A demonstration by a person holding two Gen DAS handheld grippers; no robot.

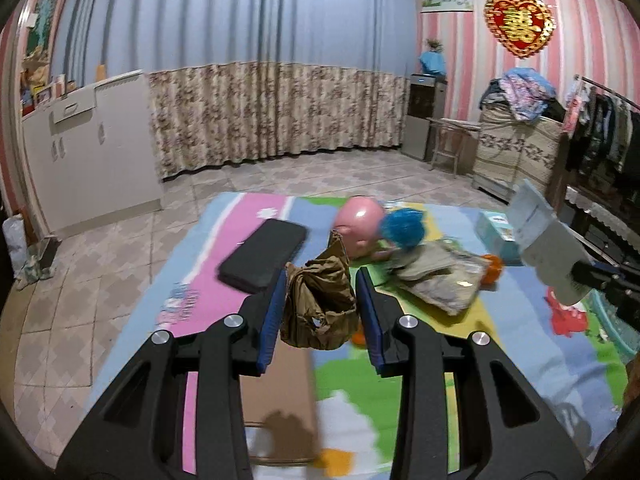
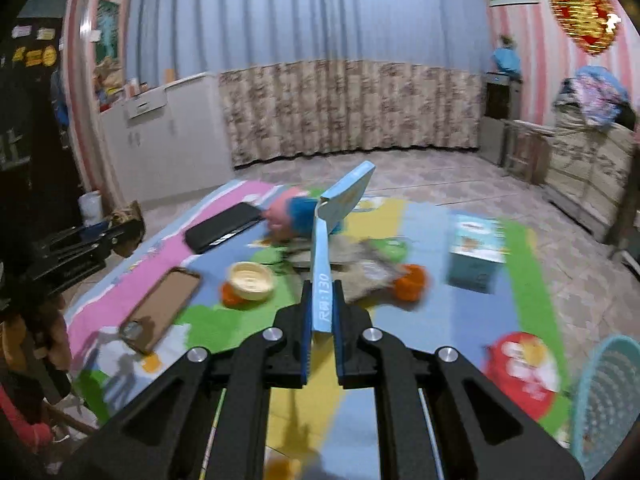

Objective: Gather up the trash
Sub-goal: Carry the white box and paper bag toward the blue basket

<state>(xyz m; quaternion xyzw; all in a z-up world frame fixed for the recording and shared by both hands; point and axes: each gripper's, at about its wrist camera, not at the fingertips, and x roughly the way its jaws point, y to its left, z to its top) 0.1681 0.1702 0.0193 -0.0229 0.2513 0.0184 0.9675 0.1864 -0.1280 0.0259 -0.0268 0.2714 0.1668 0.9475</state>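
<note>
My left gripper (image 1: 321, 280) is shut on a crumpled brown paper bag (image 1: 320, 304) and holds it above the colourful play mat (image 1: 224, 280). My right gripper (image 2: 322, 288) is shut on a flattened light blue carton (image 2: 332, 236) that sticks up and forward; the carton also shows at the right of the left wrist view (image 1: 548, 236). A teal mesh basket (image 2: 604, 404) stands at the mat's near right corner. A crumpled clear wrapper (image 1: 440, 276) lies mid-mat, seen too in the right wrist view (image 2: 360, 264).
On the mat lie a black case (image 1: 262, 254), a pink piggy bank (image 1: 358, 224), a blue ball (image 1: 402, 228), a brown cardboard piece (image 2: 160, 308), a yellow lid (image 2: 251, 280), an orange object (image 2: 412, 280), a light blue box (image 2: 476, 252) and a red packet (image 2: 524, 364). A white cabinet (image 1: 96, 148) stands left.
</note>
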